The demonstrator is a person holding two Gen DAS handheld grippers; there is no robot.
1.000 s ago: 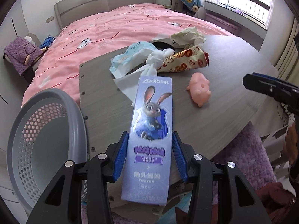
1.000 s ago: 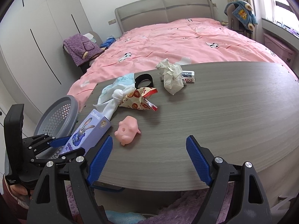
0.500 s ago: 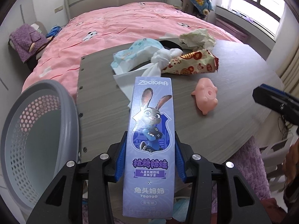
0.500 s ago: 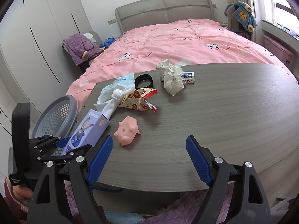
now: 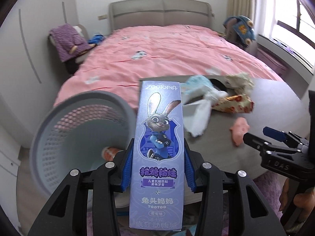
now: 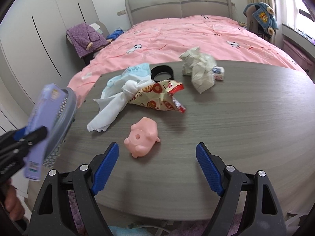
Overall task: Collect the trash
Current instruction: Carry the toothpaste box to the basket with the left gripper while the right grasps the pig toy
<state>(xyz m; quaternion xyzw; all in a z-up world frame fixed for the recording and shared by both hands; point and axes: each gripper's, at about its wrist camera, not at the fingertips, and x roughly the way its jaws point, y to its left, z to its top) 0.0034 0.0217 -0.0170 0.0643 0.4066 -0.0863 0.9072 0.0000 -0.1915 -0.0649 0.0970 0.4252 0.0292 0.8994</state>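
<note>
Trash is getting cleared 1 piece at a time: on the left the grey perforated plastic basket is sitting beside the table, and the left gripper is pinching a tall glossy purple toothpaste box near its rim, so I'm guessing the next move is swinging it over the opening and letting go. Moving right, the wood-grain table is carrying a soft white tissue, a crinkly snack wrapper and a rubbery pink pig toy, with the right gripper hovering spread wide and holding nothing.

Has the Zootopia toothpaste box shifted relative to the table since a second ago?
Yes. The toothpaste box, gripped by the left gripper, has lifted off the table leftward, toward the grey basket.
</note>
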